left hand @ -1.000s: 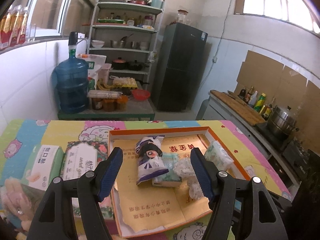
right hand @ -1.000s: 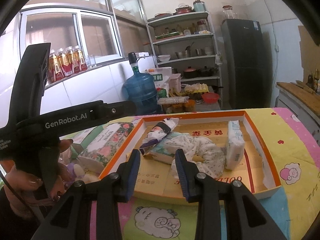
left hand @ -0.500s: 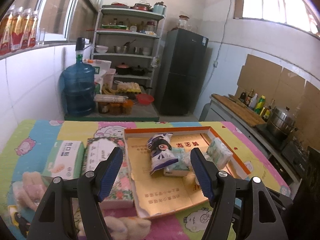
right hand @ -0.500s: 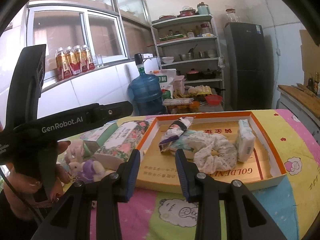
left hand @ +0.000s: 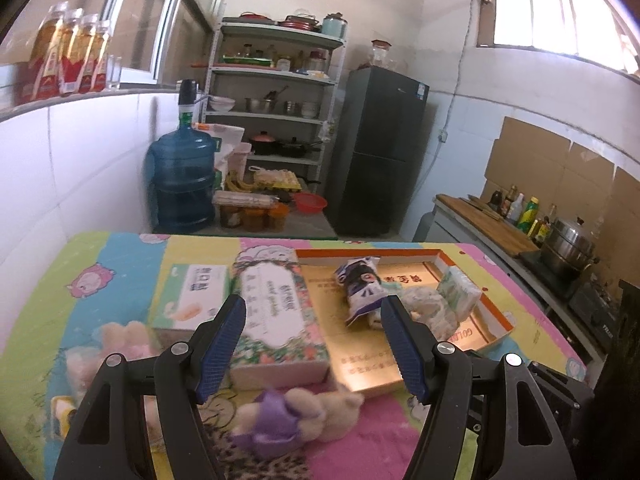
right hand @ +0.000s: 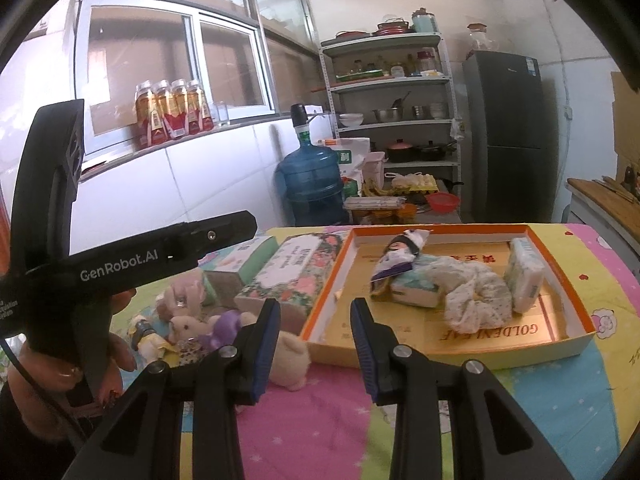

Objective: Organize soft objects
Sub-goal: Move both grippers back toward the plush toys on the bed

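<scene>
An orange-rimmed cardboard tray (left hand: 496, 316) (right hand: 440, 230) lies on the colourful tablecloth. It holds a cartoon-printed tissue pack (left hand: 360, 284) (right hand: 396, 260), a white patterned cloth (left hand: 428, 308) (right hand: 476, 296) and a small tissue pack (left hand: 460, 292) (right hand: 524, 276). A plush toy in a purple dress (left hand: 296, 412) (right hand: 224, 326) lies near the table's front edge. My left gripper (left hand: 313, 304) hangs wide open above it and grips nothing. My right gripper (right hand: 316, 308) is narrowly open and empty, in front of the tray's near left corner. A cream plush (right hand: 290, 356) lies just behind its left finger.
A floral tissue box (left hand: 276, 312) (right hand: 296, 272) and a green-white box (left hand: 196, 292) (right hand: 244, 260) stand left of the tray. A pink plush (left hand: 120, 340) (right hand: 180, 292) lies nearer. A hand (right hand: 60, 364) holds the other gripper's black body at left. Water jug, shelves and fridge stand behind the table.
Both grippers have drawn back from the tray toward the table's front edge. The plush toys have come into view below them. Neither jaw opening has changed.
</scene>
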`<state>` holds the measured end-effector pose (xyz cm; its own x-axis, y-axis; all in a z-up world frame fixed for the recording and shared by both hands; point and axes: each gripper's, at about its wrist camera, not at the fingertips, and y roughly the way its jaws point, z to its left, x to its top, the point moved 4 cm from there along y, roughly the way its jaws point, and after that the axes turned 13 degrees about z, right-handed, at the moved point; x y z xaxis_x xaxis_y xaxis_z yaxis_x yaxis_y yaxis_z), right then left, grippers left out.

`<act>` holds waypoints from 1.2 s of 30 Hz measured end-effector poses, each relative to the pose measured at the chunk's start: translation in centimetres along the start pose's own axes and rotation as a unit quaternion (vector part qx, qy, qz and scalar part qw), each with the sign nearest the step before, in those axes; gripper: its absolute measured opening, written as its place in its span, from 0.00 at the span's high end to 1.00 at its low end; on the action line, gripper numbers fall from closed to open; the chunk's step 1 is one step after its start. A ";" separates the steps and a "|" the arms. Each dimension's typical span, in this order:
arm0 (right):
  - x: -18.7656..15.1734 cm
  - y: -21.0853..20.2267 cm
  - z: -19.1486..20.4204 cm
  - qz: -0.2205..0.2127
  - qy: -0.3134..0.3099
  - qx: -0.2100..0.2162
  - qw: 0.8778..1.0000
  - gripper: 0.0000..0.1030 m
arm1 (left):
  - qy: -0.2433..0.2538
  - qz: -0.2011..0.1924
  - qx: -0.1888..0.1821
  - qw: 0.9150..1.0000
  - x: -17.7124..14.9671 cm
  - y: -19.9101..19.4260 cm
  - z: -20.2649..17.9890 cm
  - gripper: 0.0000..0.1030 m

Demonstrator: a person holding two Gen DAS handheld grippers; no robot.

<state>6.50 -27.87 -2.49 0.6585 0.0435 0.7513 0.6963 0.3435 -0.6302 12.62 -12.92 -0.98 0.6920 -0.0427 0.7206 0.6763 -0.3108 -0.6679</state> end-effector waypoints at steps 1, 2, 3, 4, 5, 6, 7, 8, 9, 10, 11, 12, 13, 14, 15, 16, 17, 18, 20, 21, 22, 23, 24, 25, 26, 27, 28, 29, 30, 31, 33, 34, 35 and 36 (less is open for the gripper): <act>0.0 0.0 0.3 0.000 -0.001 0.000 1.000 0.65 | -0.001 0.001 -0.001 1.000 -0.2 -0.1 0.3 0.30; -0.1 0.1 0.6 0.001 -0.002 0.000 1.000 0.65 | -0.002 0.002 -0.001 1.000 -0.4 -0.4 0.8 0.30; -0.1 0.1 1.0 0.002 -0.004 0.001 1.000 0.65 | -0.002 0.002 0.000 1.000 -0.6 -0.5 1.0 0.30; -0.1 0.2 1.3 0.003 -0.005 0.000 1.000 0.65 | -0.003 0.002 0.000 1.000 -0.8 -0.6 1.5 0.30; -0.2 0.3 1.7 0.004 -0.007 -0.001 1.000 0.65 | -0.005 0.002 0.001 1.000 -1.0 -0.9 2.1 0.30; -0.2 0.3 1.9 0.004 -0.008 -0.002 1.000 0.65 | -0.007 0.001 0.002 1.000 -1.1 -1.1 2.5 0.30; -0.3 0.3 2.1 0.005 -0.009 -0.003 1.000 0.65 | -0.008 0.000 0.002 1.000 -1.3 -1.2 2.9 0.30; -0.4 0.4 2.4 0.006 -0.009 -0.004 1.000 0.65 | -0.010 0.000 0.002 1.000 -1.4 -1.4 3.4 0.30; -0.5 0.4 2.5 0.007 -0.008 -0.004 1.000 0.65 | -0.012 -0.001 0.002 1.000 -1.6 -1.6 3.8 0.30; -0.5 0.4 2.7 0.007 -0.008 -0.005 1.000 0.65 | -0.013 -0.001 0.002 1.000 -1.7 -1.7 4.2 0.30; -0.6 0.5 2.9 0.008 -0.008 -0.005 1.000 0.65 | -0.014 -0.002 0.004 1.000 -1.9 -2.0 4.7 0.30; -0.6 0.5 3.1 0.010 -0.008 -0.006 1.000 0.65 | -0.015 -0.003 0.005 1.000 -2.1 -2.1 5.1 0.30; -0.7 0.7 3.3 0.011 -0.008 -0.007 1.000 0.65 | -0.016 -0.003 0.006 1.000 -2.2 -2.1 5.2 0.30; -0.7 0.8 3.6 0.013 -0.008 -0.007 1.000 0.65 | -0.018 -0.004 0.007 1.000 -2.3 -2.3 5.7 0.30; -0.8 0.9 3.8 0.015 -0.010 -0.007 1.000 0.65 | -0.021 -0.005 0.008 1.000 -2.5 -2.5 6.2 0.30; -0.9 1.0 4.1 0.017 -0.011 -0.008 1.000 0.65 | -0.022 -0.006 0.008 1.000 -2.6 -2.7 6.4 0.30; -1.0 1.0 4.3 0.018 -0.014 -0.009 1.000 0.65 | -0.025 -0.007 0.009 1.000 -2.8 -2.9 6.8 0.30; -1.1 1.2 4.6 0.020 -0.017 -0.010 1.000 0.65 | -0.027 -0.009 0.009 1.000 -3.0 -3.0 7.3 0.30; -1.3 1.4 5.3 0.025 -0.023 -0.010 0.999 0.65 | -0.031 -0.010 0.013 0.999 -3.4 -3.4 8.2 0.30; -1.3 1.5 5.6 0.027 -0.025 -0.010 0.999 0.65 | -0.032 -0.011 0.015 0.999 -3.5 -3.5 8.6 0.30; -1.4 1.7 5.9 0.028 -0.027 -0.010 0.999 0.65 | -0.034 -0.010 0.017 0.999 -3.7 -3.6 9.0 0.30; -1.6 1.8 6.2 0.032 -0.029 -0.009 0.999 0.65 | -0.036 -0.010 0.019 0.999 -3.9 -3.7 9.3 0.30; -1.7 2.0 6.6 0.034 -0.029 -0.007 0.999 0.65 | -0.038 -0.009 0.021 0.999 -4.1 -3.9 9.8 0.30; -1.9 2.1 6.9 0.036 -0.030 -0.005 0.999 0.65 | -0.040 -0.009 0.022 0.999 -4.3 -4.0 10.2 0.30; -2.0 2.3 7.1 0.038 -0.030 -0.002 0.999 0.65 | -0.042 -0.010 0.024 0.999 -4.6 -4.1 10.6 0.30; -2.2 2.5 7.4 0.042 -0.031 0.003 0.999 0.65 | -0.044 -0.010 0.026 0.999 -4.9 -4.3 11.2 0.30; -2.4 2.8 7.8 0.046 -0.033 0.005 0.998 0.65 | -0.045 -0.010 0.027 0.999 -5.1 -4.4 11.4 0.30; -2.6 3.0 8.1 0.049 -0.034 0.007 0.998 0.65 | -0.047 -0.010 0.029 0.998 -5.4 -4.5 11.8 0.30; -2.8 3.3 8.5 0.054 -0.037 0.008 0.998 0.65 | -0.051 -0.010 0.030 0.998 -5.7 -4.6 12.3 0.30; -3.0 3.7 9.0 0.058 -0.039 0.009 0.998 0.65 | -0.053 -0.010 0.030 0.998 -5.9 -4.7 12.8 0.30; -3.3 4.2 9.6 0.064 -0.043 0.013 0.997 0.65 | -0.059 -0.009 0.031 0.998 -6.4 -4.9 13.7 0.30; -3.5 4.5 9.9 0.068 -0.044 0.015 0.997 0.65 | -0.061 -0.008 0.032 0.998 -6.6 -4.9 14.1 0.30; -3.6 4.8 10.3 0.071 -0.046 0.017 0.996 0.65 | -0.062 -0.008 0.033 0.997 -7.0 -5.0 14.5 0.30; -3.7 5.0 10.6 0.073 -0.047 0.019 0.996 0.65 | -0.065 -0.007 0.033 0.997 -7.3 -5.0 14.9 0.30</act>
<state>4.47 -16.36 -6.32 0.7210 0.1832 0.6683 0.5828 0.3614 -0.7279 7.96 3.07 -5.63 0.7056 0.0854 0.7035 0.6990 -0.2468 -0.6711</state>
